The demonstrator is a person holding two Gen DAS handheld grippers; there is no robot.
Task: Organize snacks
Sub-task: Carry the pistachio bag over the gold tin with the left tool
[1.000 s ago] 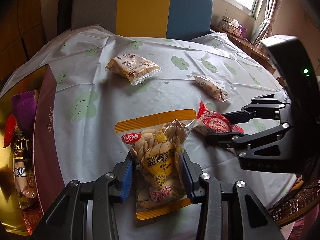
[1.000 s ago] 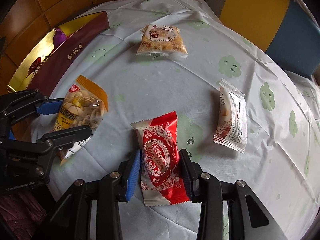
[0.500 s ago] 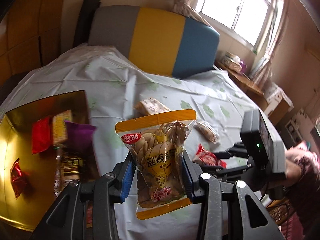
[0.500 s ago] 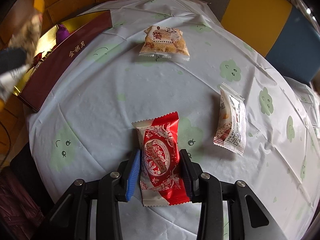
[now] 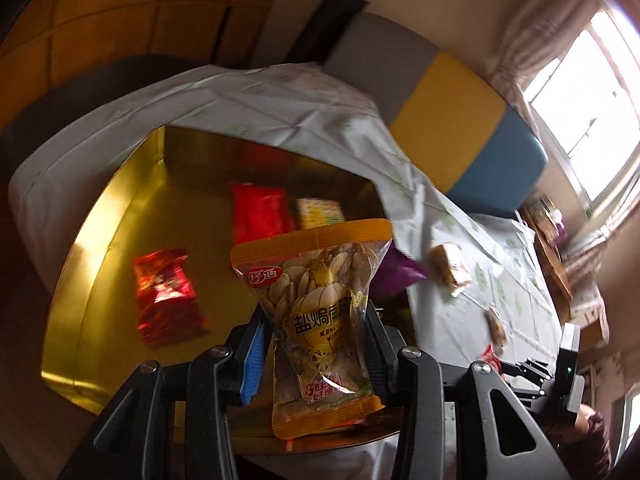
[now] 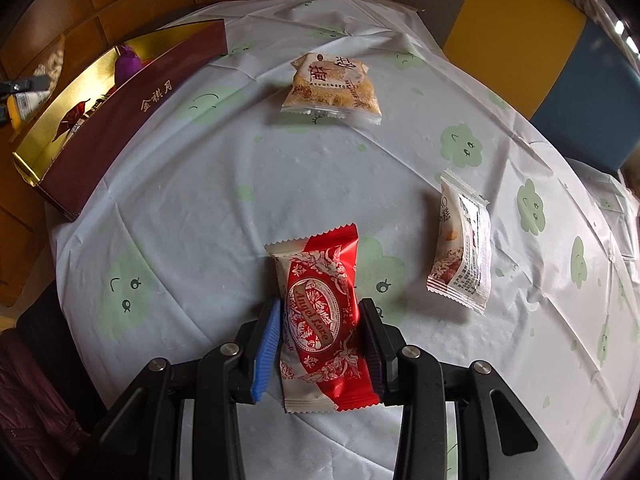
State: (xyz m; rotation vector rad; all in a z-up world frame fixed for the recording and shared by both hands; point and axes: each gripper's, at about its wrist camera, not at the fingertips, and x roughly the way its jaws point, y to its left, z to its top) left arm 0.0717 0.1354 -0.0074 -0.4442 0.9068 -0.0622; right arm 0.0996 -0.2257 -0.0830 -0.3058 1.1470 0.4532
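Left hand-held gripper (image 5: 316, 344) is clenching the pumpkin-seed packet (image 5: 316, 320) above the gold gift box (image 5: 116, 208). Right hand-held gripper (image 6: 320, 336) is clenching the red pastry packet (image 6: 320, 316) on the table (image 6: 224, 208).

The left gripper (image 5: 316, 344) clamps a yellow-edged bag of seeds (image 5: 318, 328) upright between its jaws, held above the near side of a gold-lined box (image 5: 108, 216). In the box lie a shiny red packet (image 5: 166, 294) at left, a plain red packet (image 5: 260, 218) and a yellow packet (image 5: 320, 212) farther back, and a purple packet (image 5: 396, 276) just right of the bag. To the right, on the tablecloth (image 5: 460, 216), lie a tan snack (image 5: 450, 270) and a smaller snack (image 5: 496, 324) nearer, with the right gripper (image 5: 528, 372) at the near right edge.
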